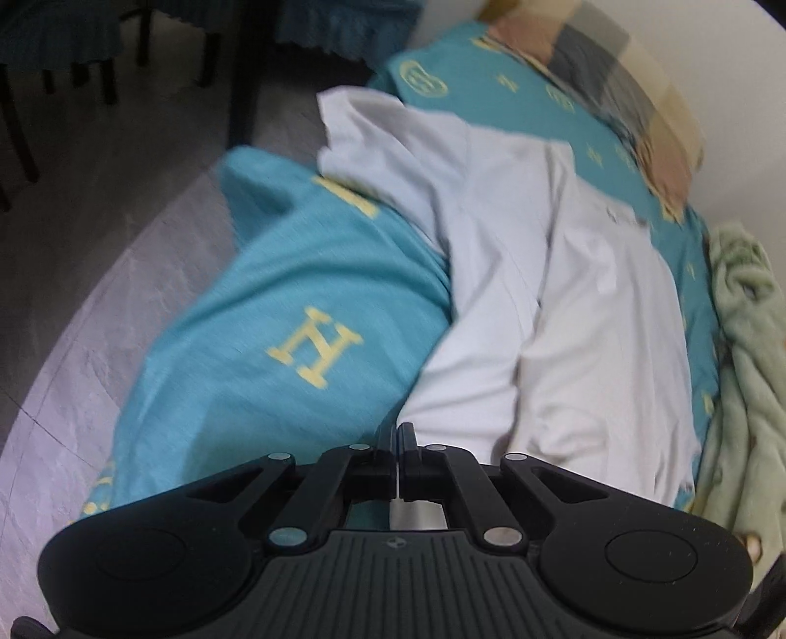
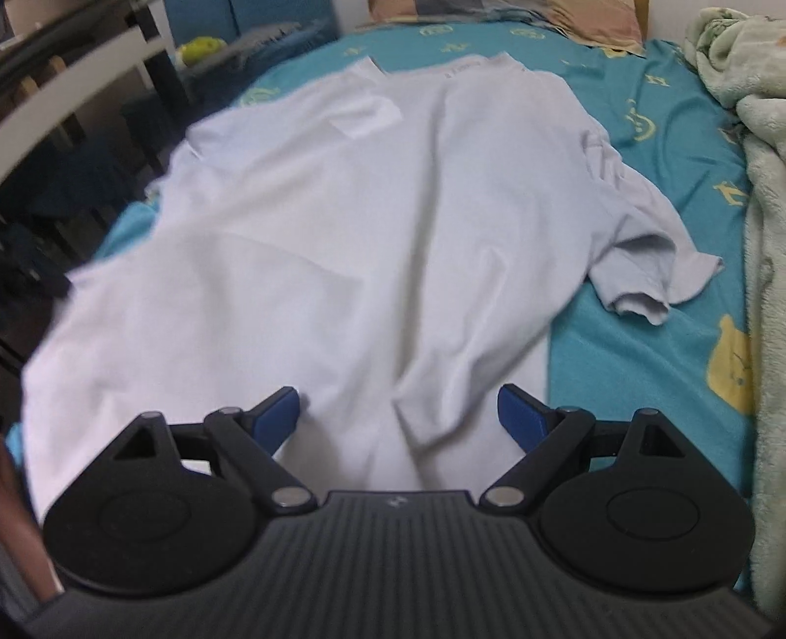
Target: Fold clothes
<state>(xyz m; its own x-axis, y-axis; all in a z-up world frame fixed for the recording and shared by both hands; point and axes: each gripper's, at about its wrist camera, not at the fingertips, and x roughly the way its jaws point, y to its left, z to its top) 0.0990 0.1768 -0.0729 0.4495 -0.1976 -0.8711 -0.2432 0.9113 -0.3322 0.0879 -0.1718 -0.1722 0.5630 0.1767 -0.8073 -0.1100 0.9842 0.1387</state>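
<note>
Here, left gripper jaws closed, grip unclear; right gripper wide over blurred shirt

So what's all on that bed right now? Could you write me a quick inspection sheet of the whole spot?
Surface: bed with a teal sheet printed with yellow motifs.
Job's things: white T-shirt spread out on the sheet, wrinkled, one sleeve out to the side.
Clutter: pale green blanket bunched at the bed's edge; pillow at the head.
Grippers: left gripper shut at the shirt's near edge, whether it pinches cloth is unclear; right gripper open over the shirt's hem.
Cables: nothing seen.
Surroundings: grey tiled floor, dark furniture legs beside the bed.
</note>
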